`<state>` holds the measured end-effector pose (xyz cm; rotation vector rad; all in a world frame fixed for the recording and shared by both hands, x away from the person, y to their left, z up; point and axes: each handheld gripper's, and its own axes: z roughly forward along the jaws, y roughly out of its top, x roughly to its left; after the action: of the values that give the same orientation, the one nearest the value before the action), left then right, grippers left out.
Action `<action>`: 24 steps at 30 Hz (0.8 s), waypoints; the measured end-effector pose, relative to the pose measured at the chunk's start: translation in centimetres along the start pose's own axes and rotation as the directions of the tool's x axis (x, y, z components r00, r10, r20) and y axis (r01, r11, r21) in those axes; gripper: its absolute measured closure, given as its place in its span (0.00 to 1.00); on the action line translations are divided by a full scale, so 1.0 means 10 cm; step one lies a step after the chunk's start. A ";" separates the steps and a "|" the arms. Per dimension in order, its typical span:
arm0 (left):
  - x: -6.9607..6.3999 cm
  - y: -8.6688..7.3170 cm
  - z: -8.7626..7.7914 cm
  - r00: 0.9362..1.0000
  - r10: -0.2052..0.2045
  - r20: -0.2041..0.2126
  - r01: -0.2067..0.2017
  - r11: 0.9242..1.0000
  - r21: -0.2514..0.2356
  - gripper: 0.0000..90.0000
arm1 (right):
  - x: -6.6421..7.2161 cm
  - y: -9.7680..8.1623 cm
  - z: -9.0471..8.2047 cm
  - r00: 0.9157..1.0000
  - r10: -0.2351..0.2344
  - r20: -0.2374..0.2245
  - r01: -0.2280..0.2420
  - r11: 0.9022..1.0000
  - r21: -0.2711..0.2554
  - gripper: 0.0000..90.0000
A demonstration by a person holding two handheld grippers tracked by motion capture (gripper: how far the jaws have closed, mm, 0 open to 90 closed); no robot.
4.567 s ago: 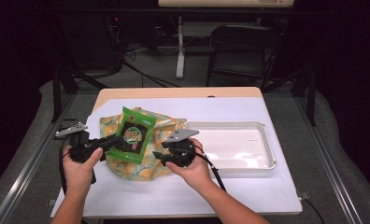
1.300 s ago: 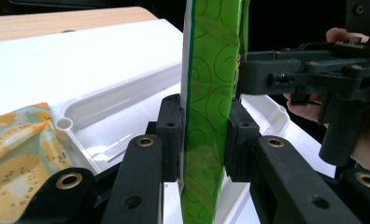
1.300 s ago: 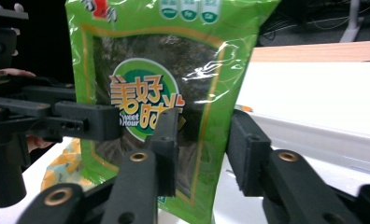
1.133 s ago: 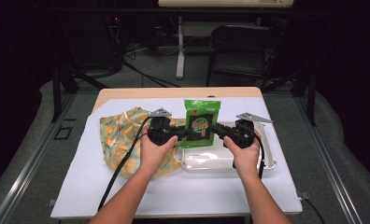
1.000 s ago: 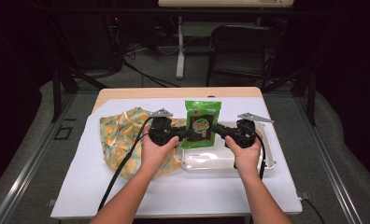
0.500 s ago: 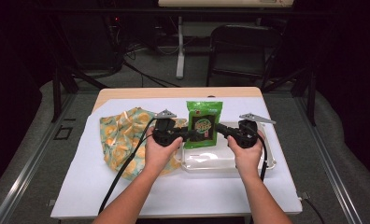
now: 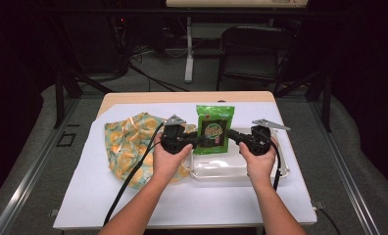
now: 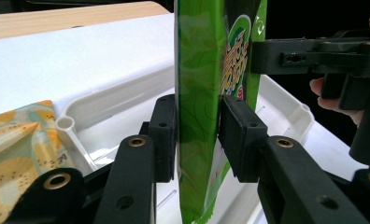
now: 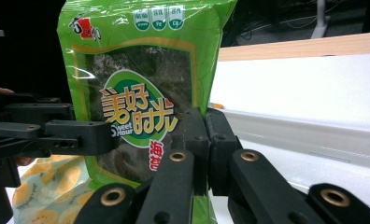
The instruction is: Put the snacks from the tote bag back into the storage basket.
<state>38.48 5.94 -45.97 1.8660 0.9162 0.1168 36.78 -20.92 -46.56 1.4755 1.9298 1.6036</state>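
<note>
Two tools flank the upright green pouch (image 7: 214,129), right tool (image 9: 205,140) clamping its edge.

A white tray (image 7: 280,169) sits on the white-covered desk (image 7: 84,196) just beside a crumpled yellow-patterned cloth (image 7: 128,142), while what seems to be a dark chair (image 7: 248,54) stands well behind on the grey floor (image 7: 30,166).

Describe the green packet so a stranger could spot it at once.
On the white-covered table, find the white tray right of the patterned cloth. Upright above the tray's left end is the packet, between the two claws: the one glossy green thing, with a dark window and a round logo.
</note>
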 end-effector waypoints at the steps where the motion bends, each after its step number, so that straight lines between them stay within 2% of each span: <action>1: 0.00 0.00 -0.01 1.000 0.002 -0.002 -0.002 1.000 0.000 0.74 | 0.00 0.00 0.00 1.000 0.003 0.004 -0.003 1.000 -0.001 0.99; 7: -0.01 0.01 -0.03 1.000 0.012 -0.021 -0.012 1.000 -0.014 0.77 | 0.00 0.00 0.00 1.000 0.012 0.005 -0.012 1.000 -0.007 0.99; 12: -0.03 0.01 -0.04 0.998 0.040 -0.049 -0.041 0.999 -0.017 0.80 | 0.00 0.00 0.00 1.000 0.002 0.003 -0.002 1.000 -0.002 0.99; 24: -0.01 0.01 -0.02 0.997 0.026 -0.074 -0.027 1.000 -0.008 0.80 | 0.01 0.00 -0.01 1.000 0.000 0.006 0.000 1.000 0.000 0.99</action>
<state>38.38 5.97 -45.79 1.8760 0.9400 0.2072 36.69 -20.85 -46.48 1.4790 1.9266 1.5979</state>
